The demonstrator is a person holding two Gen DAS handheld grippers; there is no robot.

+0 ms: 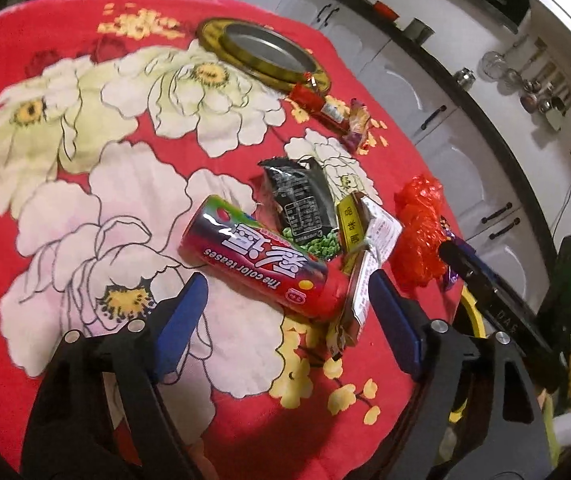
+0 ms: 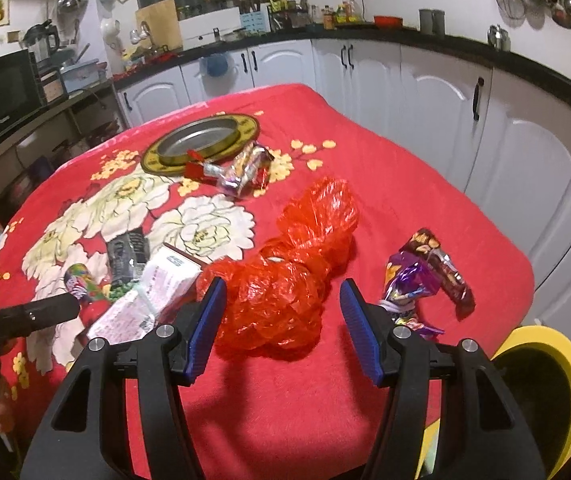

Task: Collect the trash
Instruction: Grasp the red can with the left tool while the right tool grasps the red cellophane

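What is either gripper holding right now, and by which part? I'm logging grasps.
Nothing is held. The left gripper is open over the candy tube; the right gripper is open around the red plastic bag.

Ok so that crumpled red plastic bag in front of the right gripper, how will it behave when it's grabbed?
The red plastic bag looks thin and crinkled, so it will probably squash flat between the open right gripper fingers. It likely weighs little and may drag or unfurl when lifted. Its glossy film could slip.

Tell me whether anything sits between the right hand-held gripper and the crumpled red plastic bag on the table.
Nothing visible does. The right hand-held gripper is open, with the crumpled red plastic bag directly ahead between its blue fingers. The purple foil wrapper lies off to the right, outside the path.
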